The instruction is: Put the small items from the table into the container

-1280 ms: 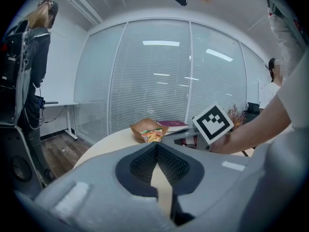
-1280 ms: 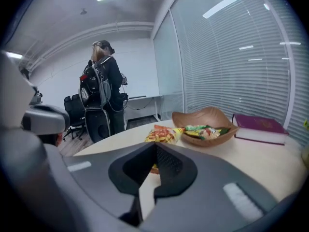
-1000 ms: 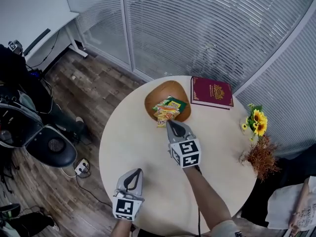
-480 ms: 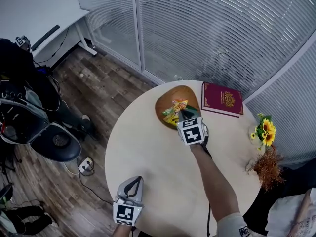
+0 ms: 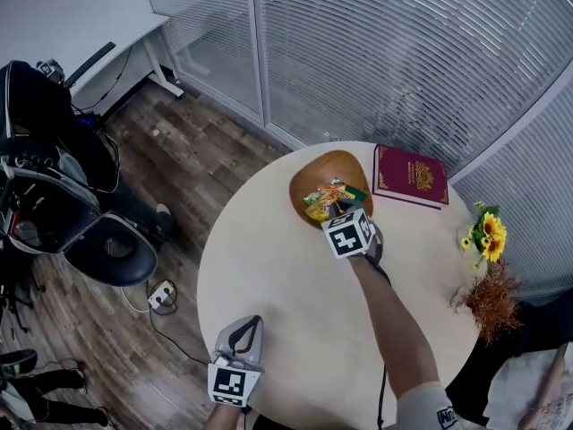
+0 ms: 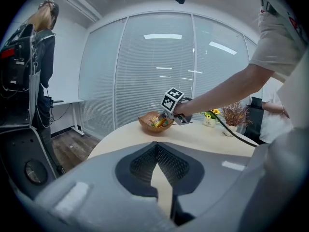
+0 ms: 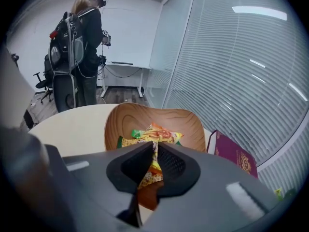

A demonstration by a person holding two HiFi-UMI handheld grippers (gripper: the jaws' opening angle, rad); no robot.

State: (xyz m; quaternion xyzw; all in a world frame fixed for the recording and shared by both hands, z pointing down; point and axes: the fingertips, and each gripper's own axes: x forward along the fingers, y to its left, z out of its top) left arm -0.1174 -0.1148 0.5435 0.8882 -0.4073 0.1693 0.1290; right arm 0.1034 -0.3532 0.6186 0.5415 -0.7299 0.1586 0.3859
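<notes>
1. The right gripper [image 5: 333, 208] reaches over the wooden bowl [image 5: 309, 170], which sits near the far edge of the round table [image 5: 269, 267].
2. Its jaws are beginning to open, with a yellow snack packet [image 7: 147, 178] pinched between the pads and hanging above the bowl's near rim.
3. More packets [image 5: 320, 199] lie piled inside the bowl (yellow, orange and green wrappers).
4. The left gripper [image 5: 252, 321] hovers at the table's near-left edge, well apart from the bowl; its jaws are pressed together with nothing between them.
5. A wide bare stretch of tabletop lies open between the two grippers.
6. A maroon book [image 5: 410, 175] lies just beside the bowl on its right, close to the far edge.
7. Yellow flowers [image 5: 488, 234] and a dried brown bunch [image 5: 491, 296] stand along the right edge, away from the reaching arm.
8. A black office chair [image 5: 103, 249] stands on the floor off the table's left side.
</notes>
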